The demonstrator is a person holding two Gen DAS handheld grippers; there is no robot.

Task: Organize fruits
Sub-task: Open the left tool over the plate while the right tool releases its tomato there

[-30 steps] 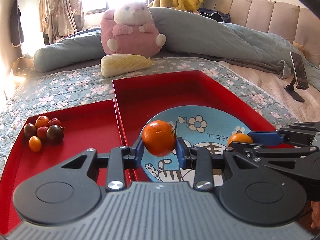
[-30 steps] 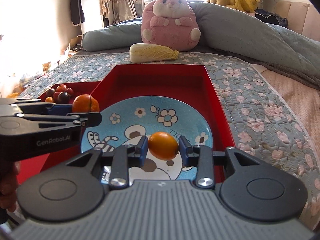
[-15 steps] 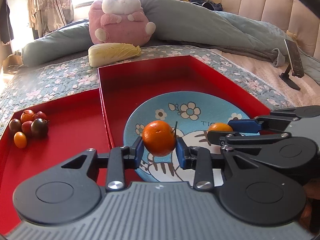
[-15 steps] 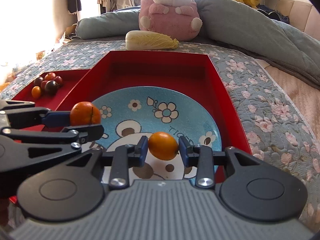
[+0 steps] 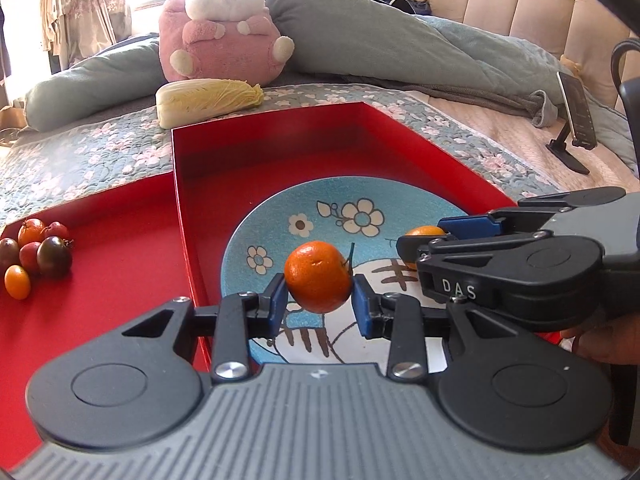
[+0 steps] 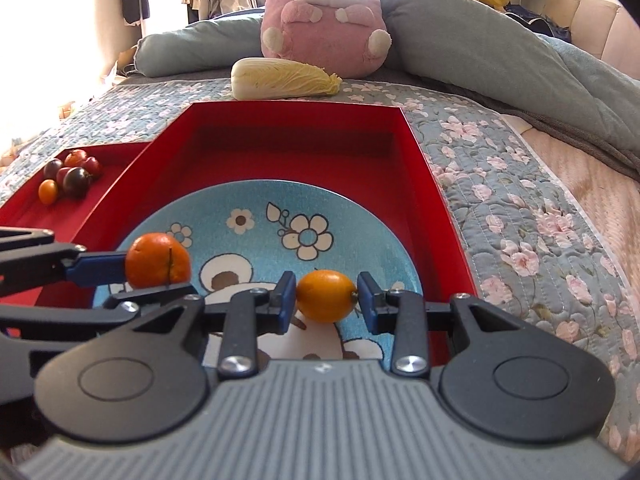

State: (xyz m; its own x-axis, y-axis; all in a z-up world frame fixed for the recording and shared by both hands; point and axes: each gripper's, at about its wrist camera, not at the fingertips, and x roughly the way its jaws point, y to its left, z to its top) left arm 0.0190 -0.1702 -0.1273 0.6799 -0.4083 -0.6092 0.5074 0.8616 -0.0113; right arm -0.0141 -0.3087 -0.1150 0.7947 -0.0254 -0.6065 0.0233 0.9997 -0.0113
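My left gripper (image 5: pixel 319 300) is shut on an orange tangerine (image 5: pixel 318 277) and holds it over the left part of a blue cartoon plate (image 5: pixel 352 216). My right gripper (image 6: pixel 327 297) is shut on a smaller yellow-orange fruit (image 6: pixel 326 296) over the same plate (image 6: pixel 344 220). The plate lies in a deep red tray (image 5: pixel 280 152). The right gripper also shows in the left wrist view (image 5: pixel 430 244), and the left gripper with its tangerine (image 6: pixel 158 259) shows in the right wrist view.
A shallow red tray (image 5: pixel 120 240) on the left holds a cluster of cherry tomatoes (image 5: pixel 36 248). A napa cabbage (image 5: pixel 208 100), a pink plush toy (image 5: pixel 224 28) and blue bedding lie behind on the floral quilt. A phone on a stand (image 5: pixel 576 116) is at right.
Both grippers have moved forward and lower over the plate, each still holding its fruit. The left gripper has shifted right, further over the plate.
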